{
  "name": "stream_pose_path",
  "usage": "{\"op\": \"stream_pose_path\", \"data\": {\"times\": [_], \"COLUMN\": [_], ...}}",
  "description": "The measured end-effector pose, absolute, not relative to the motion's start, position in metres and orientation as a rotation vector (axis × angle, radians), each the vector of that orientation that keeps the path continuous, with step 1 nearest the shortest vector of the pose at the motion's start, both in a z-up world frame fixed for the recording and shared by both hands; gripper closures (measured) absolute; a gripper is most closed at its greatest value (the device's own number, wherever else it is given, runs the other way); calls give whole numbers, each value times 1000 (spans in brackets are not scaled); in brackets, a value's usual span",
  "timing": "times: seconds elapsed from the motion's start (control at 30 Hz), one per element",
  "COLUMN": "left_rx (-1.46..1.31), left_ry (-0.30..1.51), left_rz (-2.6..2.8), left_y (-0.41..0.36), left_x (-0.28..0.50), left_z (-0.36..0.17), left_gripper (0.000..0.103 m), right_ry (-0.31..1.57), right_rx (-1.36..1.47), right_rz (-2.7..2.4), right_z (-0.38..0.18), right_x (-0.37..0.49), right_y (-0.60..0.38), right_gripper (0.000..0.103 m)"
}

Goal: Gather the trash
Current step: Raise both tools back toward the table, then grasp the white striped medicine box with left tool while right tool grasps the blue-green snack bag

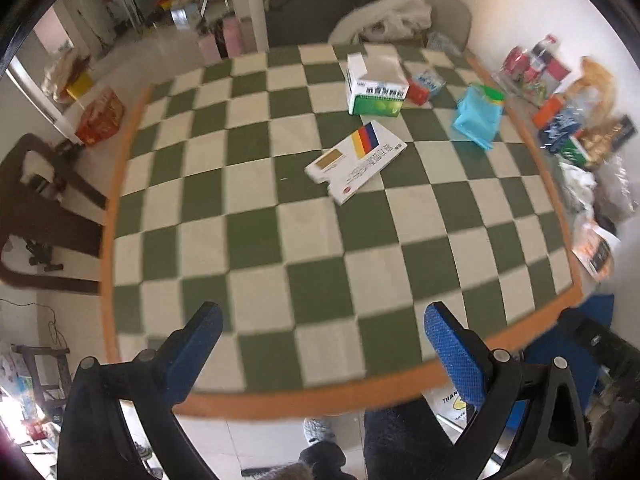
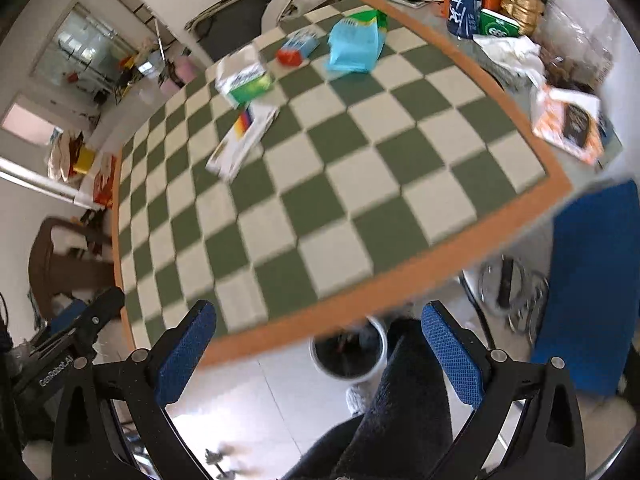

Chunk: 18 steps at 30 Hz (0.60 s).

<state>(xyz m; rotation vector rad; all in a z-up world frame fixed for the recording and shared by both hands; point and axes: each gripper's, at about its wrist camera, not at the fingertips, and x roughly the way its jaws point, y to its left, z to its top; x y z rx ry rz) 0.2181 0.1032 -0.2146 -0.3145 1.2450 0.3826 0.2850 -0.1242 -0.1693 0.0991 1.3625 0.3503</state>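
On the green-and-white checkered table (image 1: pixel 256 264) lie a flat white medicine box with colored stripes (image 1: pixel 356 161) (image 2: pixel 242 140), a green-and-white carton (image 1: pixel 374 86) (image 2: pixel 244 78), a small red-and-blue box (image 1: pixel 426 86) (image 2: pixel 298 48) and a light blue bag (image 1: pixel 478 116) (image 2: pixel 356 44). My left gripper (image 1: pixel 320 316) is open and empty above the table's near edge. My right gripper (image 2: pixel 318 312) is open and empty over the near edge. A white trash bin (image 2: pixel 348 354) stands on the floor under the table edge.
Bottles, snack packs and bags crowd the table's right side (image 1: pixel 576 120) (image 2: pixel 500 4). A blue chair (image 2: pixel 592 280) stands at the right, a dark wooden chair (image 1: pixel 44 208) at the left. The person's dark trouser leg (image 2: pixel 400 400) is below.
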Motion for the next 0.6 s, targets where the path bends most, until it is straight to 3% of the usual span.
{"op": "stream_pose_path", "data": {"times": [0.13, 0.3, 0.6], "left_rx": [-234, 90, 209], "left_ry": [1377, 1534, 1639], "left_rz": [293, 248, 64], "left_y": [115, 126, 135], "left_x": [299, 383, 446], "left_z": [-260, -322, -372], "left_gripper": [0, 1, 3], "right_ry": [1427, 1522, 1561], "right_rx": [98, 76, 121], "right_rz": [321, 299, 270], "right_z": [-198, -241, -292], "right_x": [373, 479, 610], "right_y": [-124, -122, -104], "right_gripper": [0, 0, 0]}}
